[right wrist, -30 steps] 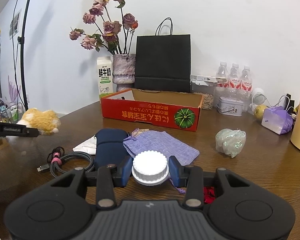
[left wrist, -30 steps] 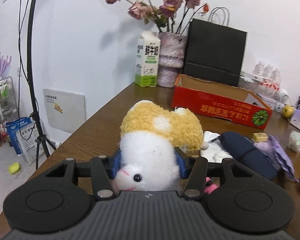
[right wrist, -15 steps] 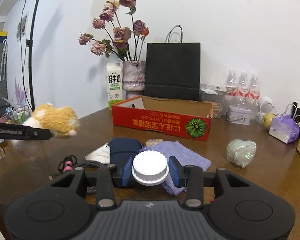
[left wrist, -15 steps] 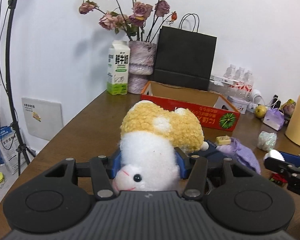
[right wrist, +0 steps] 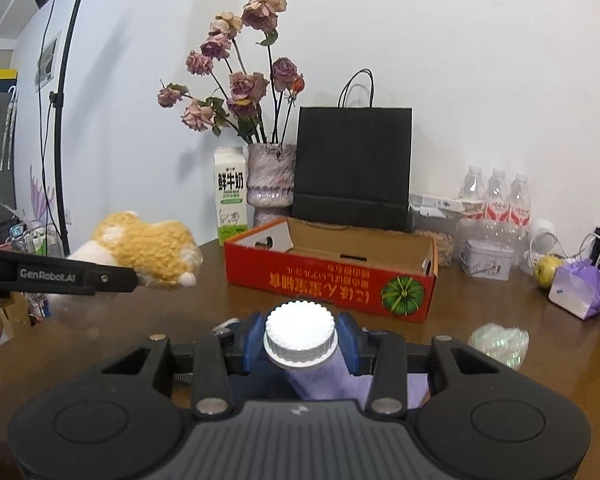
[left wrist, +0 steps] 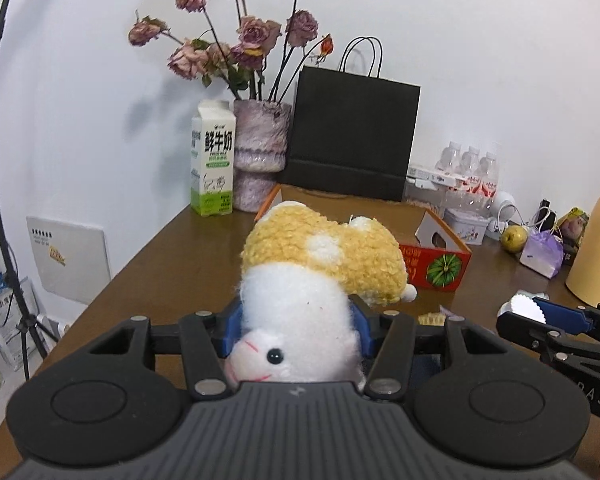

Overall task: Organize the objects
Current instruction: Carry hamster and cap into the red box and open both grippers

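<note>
Brown wooden table (left wrist: pixel 172 264) against white wall, left gripper (left wrist: pixel 296 322) clenched on yellow-and-white plush toy (left wrist: pixel 320 276) above the table, red cardboard box (left wrist: pixel 436 258) beyond, right view, right gripper (right wrist: pixel 300 340) grasping white ribbed cap (right wrist: pixel 300 334), box far, plush left.

Both grippers are showing the same build: the left gripper (left wrist: pixel 296 322) and right gripper (right wrist: pixel 300 340) are wearing blue pads on matte black linkages, with 2 round recessed discs, silver pivot screws and a ribbed grey housing. White "GenRobot.AI" lettering is running along the left one's side.
</note>
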Available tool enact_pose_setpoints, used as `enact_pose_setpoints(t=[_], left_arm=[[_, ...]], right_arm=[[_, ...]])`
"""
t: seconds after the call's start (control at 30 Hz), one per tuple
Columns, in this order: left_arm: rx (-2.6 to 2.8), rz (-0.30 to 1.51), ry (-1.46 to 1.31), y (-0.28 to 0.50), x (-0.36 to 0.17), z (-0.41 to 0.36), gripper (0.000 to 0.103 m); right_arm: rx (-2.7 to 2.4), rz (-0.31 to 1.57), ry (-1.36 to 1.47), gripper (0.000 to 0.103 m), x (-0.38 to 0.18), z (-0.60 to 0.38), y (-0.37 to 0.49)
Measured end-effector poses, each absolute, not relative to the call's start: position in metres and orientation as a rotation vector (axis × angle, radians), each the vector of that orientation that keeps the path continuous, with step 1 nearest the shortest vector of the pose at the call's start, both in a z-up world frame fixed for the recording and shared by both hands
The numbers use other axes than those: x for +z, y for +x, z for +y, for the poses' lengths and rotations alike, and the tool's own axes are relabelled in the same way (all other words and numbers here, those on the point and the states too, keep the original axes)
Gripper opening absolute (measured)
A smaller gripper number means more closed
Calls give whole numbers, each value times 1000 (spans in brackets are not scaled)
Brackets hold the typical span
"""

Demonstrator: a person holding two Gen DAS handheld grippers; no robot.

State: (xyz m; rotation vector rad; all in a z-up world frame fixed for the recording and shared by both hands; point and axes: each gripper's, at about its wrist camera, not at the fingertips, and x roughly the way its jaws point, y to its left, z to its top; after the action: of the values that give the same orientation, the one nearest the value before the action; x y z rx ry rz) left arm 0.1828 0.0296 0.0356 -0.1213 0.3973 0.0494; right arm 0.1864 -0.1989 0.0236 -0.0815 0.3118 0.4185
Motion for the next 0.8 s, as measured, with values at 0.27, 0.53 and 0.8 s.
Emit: enact_pose_setpoints(t=[0.27, 0.53, 0.8], left_arm=[[39, 401, -126, 221, 50, 22, 54], [62, 416, -112, 265, 65, 17, 54], [74, 483, -103, 318, 69, 16, 54]], right_arm=[[420, 305, -91, 39, 39, -187, 220], [427, 328, -99, 39, 50, -176, 259], [414, 358, -128, 39, 60, -169, 307]])
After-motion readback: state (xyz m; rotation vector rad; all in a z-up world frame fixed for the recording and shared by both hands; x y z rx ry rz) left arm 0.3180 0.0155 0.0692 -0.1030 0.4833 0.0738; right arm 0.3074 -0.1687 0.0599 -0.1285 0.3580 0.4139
